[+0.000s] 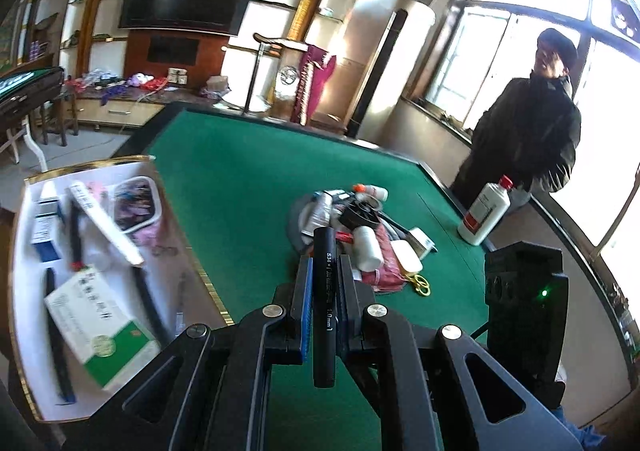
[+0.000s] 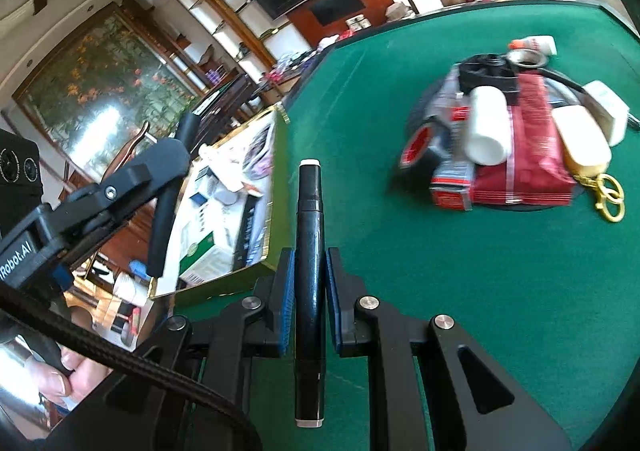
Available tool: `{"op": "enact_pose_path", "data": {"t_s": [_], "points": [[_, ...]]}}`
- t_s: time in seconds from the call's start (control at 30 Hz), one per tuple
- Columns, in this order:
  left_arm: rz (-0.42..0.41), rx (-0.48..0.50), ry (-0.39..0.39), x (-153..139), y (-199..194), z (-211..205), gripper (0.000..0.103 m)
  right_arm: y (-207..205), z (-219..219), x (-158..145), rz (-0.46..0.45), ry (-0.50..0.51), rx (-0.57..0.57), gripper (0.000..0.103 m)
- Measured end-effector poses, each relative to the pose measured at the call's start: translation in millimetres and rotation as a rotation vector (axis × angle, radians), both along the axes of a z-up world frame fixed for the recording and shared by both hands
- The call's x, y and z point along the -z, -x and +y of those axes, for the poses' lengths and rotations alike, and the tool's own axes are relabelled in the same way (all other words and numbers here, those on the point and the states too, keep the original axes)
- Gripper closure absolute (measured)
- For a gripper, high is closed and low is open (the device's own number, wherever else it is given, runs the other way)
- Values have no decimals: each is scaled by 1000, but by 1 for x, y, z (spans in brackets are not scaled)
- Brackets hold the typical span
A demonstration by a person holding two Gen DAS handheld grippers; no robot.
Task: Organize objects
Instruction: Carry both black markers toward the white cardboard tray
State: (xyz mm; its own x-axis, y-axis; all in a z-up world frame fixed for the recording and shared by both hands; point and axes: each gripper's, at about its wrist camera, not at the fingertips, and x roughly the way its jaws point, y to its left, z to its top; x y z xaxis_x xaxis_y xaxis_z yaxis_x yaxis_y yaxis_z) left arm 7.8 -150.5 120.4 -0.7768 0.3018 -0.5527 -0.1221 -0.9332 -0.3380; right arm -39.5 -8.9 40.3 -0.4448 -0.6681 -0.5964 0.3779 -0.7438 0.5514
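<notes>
We hold a claw in each hand over the green felt worktop [image 1: 248, 187], both pitched downward toward it.

Our left claw [image 1: 325, 291] is closed on a slim black pen [image 1: 323, 303] with white print along its barrel; the pen lies lengthwise between the blue pads [image 1: 306, 299], its tip reaching past them toward the pile. Left of this claw sits a white tray with a gold rim [image 1: 30, 251], hanging partly over the worktop's edge. It already holds a green-and-white box [image 1: 108, 343], a blue-and-white box [image 1: 45, 223], a white tube [image 1: 106, 223] and some dark pens.

Our right claw [image 2: 310, 287] is clamped on a thicker black marker [image 2: 309, 283] with white ends, gripped about mid-barrel and running lengthwise between the pads. In the right wrist view the left claw shows at the left, raised beside the tray, with fingers [image 2: 60, 375] at the lower left corner.

Ahead lies the unsorted pile: a red packet [image 2: 528, 147], a white cylindrical bottle [image 2: 490, 127], a black round part [image 2: 486, 71] and a gold keyring [image 2: 610, 193]. A white bottle with a red cap [image 1: 486, 211] stands apart near the worktop's far edge, where a person in a dark jacket [image 1: 528, 131] stands.
</notes>
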Motion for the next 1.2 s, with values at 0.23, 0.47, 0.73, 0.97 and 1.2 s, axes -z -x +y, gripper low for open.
{"op": "enact_pose_path", "data": {"t_s": [0.23,0.47,0.73,0.97,1.2], "points": [[9,-82,-31,0,-15,-43,95,0,-31,-6,9,-6,-68,90],[15,-161,-60,3,-29,-84,95,-1,-67,-17,39,-21,-130,90],[-2,-263,-98,20,-44,-137,95,-2,-104,-20,66,-61,-199,90],[-51,-345,-123,43,-44,-173,95,3,-140,-13,65,-93,-230,90],[-120,-398,-124,72,-34,-191,95,21,-146,-3,90,-186,-191,90]]}}
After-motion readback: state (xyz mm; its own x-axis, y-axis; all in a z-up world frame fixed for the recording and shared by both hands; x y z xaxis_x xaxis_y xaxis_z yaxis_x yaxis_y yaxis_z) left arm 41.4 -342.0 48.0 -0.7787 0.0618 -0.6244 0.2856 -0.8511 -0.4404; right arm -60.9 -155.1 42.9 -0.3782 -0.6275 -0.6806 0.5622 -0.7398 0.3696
